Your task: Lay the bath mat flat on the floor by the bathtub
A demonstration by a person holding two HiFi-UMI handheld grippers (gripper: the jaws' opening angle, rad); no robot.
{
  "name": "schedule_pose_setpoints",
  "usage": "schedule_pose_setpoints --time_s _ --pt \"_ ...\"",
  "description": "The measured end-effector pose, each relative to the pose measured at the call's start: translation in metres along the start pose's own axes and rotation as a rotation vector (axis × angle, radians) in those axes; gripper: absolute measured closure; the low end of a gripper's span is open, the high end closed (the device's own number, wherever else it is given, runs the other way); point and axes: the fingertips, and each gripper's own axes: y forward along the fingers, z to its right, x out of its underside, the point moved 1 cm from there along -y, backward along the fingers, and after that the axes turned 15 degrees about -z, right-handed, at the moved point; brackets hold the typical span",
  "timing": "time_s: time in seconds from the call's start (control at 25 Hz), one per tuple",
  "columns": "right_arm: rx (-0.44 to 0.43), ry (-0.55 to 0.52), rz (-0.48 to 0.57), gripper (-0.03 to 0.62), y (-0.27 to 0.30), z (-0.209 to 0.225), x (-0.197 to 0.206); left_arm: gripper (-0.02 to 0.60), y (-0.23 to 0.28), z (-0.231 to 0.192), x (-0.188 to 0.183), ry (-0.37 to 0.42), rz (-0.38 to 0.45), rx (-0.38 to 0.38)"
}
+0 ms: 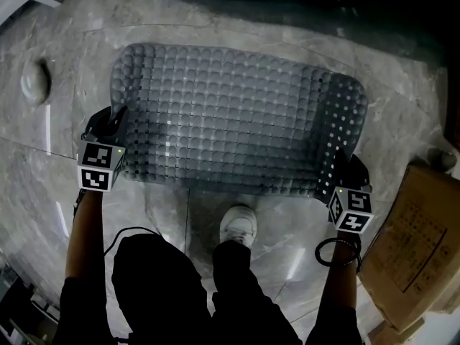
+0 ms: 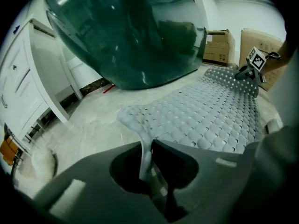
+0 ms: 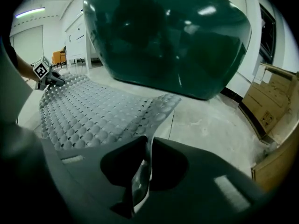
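A grey bubble-textured bath mat (image 1: 230, 113) is spread over the marble floor in front of the dark green bathtub (image 2: 131, 31). My left gripper (image 1: 108, 131) is shut on the mat's near left corner (image 2: 145, 148), which rises in a thin fold between the jaws. My right gripper (image 1: 345, 182) is shut on the near right corner (image 3: 145, 155); that right end (image 1: 338, 128) curls up off the floor. The tub (image 3: 173, 36) fills the top of the right gripper view, and the mat (image 3: 93, 111) stretches toward the left gripper (image 3: 46, 76).
A person's white shoe (image 1: 238, 225) stands just behind the mat's near edge. Cardboard boxes (image 1: 413, 243) sit at the right. A round pale object (image 1: 34, 81) lies on the floor at the left. White cabinets (image 2: 28, 87) stand left of the tub.
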Motion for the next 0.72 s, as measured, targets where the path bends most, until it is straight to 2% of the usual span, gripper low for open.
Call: schedule_pose_setpoints --time_s 0.36,0.72 --pt "0.009 0.016 -0.060 0.536 0.019 0.015 0.011 0.547 0.018 -0.002 0.014 -0.007 -0.101 0.024" --pt "0.022 0.014 -0.107 0.513 0.033 0.023 0.018 0.492 0.028 -0.014 0.018 0.005 -0.108 -0.017"
